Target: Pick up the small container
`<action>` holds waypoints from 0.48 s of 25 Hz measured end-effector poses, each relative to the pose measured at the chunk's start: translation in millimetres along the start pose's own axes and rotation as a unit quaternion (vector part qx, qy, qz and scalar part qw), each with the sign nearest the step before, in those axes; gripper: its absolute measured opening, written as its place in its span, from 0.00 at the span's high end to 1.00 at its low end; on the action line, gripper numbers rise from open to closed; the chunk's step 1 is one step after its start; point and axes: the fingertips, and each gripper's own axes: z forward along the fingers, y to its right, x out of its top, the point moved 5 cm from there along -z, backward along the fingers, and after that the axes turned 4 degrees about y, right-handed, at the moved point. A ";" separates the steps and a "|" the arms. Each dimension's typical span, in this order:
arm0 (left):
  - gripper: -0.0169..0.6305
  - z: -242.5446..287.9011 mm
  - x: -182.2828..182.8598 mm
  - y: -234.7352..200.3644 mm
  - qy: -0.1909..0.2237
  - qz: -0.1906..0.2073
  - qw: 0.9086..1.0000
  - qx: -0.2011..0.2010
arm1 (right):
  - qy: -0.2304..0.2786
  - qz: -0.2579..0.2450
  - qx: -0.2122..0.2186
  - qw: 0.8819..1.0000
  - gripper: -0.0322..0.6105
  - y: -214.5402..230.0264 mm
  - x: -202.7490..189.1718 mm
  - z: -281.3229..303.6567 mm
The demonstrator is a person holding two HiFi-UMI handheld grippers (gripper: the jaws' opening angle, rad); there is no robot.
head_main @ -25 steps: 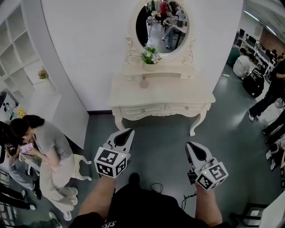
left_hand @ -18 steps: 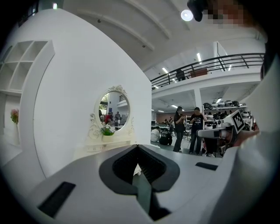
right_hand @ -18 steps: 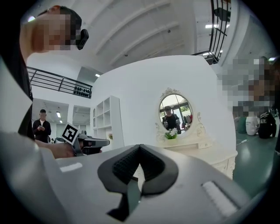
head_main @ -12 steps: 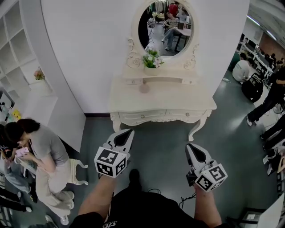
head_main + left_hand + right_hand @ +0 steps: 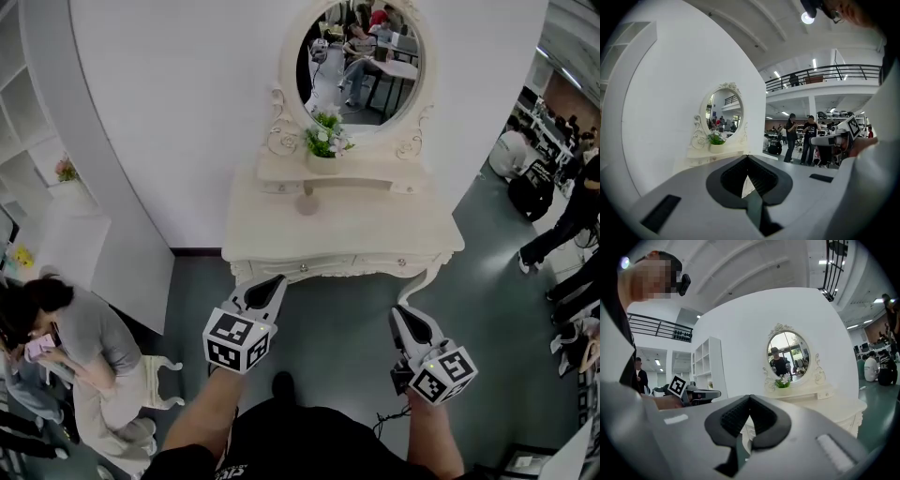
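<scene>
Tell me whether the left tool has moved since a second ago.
Yes. The left tool has come forward, its tip now almost at the dressing table's front edge.

Small round pinkish container [image 5: 307, 203] on cream dressing table [image 5: 380, 230]

The small round thing [image 5: 307, 202] on your table [image 5: 375, 234] is too small to identify. In the head view your left claw [image 5: 275, 281] covers the table's front left leg. In the left gripper view the claw's own body hides most of the table. The picture's left edge cuts off the shelf [image 5: 23, 122] and the person [image 5: 80, 333].
</scene>
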 end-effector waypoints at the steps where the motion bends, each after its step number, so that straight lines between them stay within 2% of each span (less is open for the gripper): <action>1: 0.97 4.3 0.1 -7.2 -0.002 -0.001 1.000 -0.002 | -0.004 0.002 0.000 1.000 0.93 0.8 -1.6 8.8; 12: 0.97 28.6 4.4 -80.7 -0.001 -0.023 1.000 -0.010 | -0.039 -0.003 0.005 0.999 0.93 -7.5 -7.8 90.1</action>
